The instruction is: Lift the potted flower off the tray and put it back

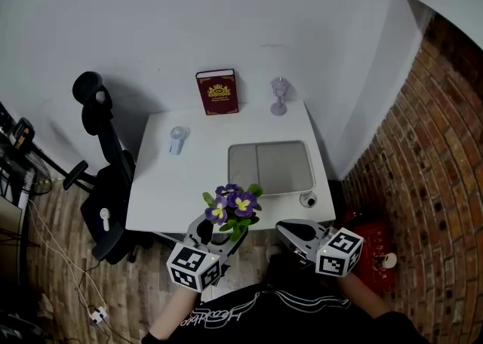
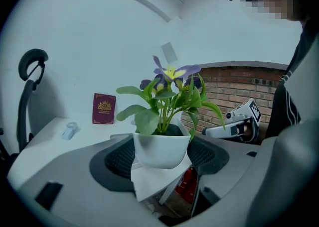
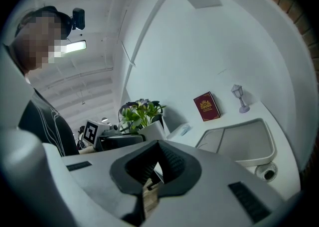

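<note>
A potted flower (image 1: 232, 205) with purple blooms in a white pot (image 2: 161, 149) hangs in the air just off the white table's (image 1: 189, 180) front edge. My left gripper (image 1: 207, 233) is shut on the pot, one jaw pad on each side (image 2: 161, 157). The grey tray (image 1: 270, 167) lies bare on the table's right half, beyond the flower. My right gripper (image 1: 293, 231) hovers to the right of the pot, shut with nothing in it (image 3: 154, 171). In the right gripper view the flower (image 3: 139, 111) is at the left and the tray (image 3: 239, 141) at the right.
A red book (image 1: 218, 92) and a small lamp figure (image 1: 279, 96) stand at the table's back edge. A small bluish object (image 1: 176, 139) lies left of the tray, a round item (image 1: 308, 200) at its front right corner. Black chair (image 1: 102, 184) left, brick wall and red extinguisher (image 1: 370, 248) right.
</note>
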Available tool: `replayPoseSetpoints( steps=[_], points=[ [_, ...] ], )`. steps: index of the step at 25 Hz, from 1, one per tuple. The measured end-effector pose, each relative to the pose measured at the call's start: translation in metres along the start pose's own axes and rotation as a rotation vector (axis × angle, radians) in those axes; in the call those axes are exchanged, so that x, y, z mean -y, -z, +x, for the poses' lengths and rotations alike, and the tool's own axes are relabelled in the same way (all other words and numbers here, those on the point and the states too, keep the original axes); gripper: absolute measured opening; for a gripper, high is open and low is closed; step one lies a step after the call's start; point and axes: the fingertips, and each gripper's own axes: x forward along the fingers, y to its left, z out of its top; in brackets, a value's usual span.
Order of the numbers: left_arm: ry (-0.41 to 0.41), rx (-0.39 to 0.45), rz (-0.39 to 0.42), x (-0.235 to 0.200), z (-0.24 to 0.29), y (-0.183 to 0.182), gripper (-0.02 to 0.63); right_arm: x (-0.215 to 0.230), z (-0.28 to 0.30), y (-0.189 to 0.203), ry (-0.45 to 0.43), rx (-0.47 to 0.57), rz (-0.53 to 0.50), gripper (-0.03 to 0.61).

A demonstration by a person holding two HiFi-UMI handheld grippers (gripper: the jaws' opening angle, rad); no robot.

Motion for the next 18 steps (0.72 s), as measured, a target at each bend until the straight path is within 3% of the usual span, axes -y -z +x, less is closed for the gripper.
replayPoseSetpoints(
  steps=[18],
  points=[
    [0.017,-0.006,-0.025,-0.001,0.012,0.0,0.345,0.01,-0.005,-0.005,0.01,0.012,0.012,0.0]
  ],
)
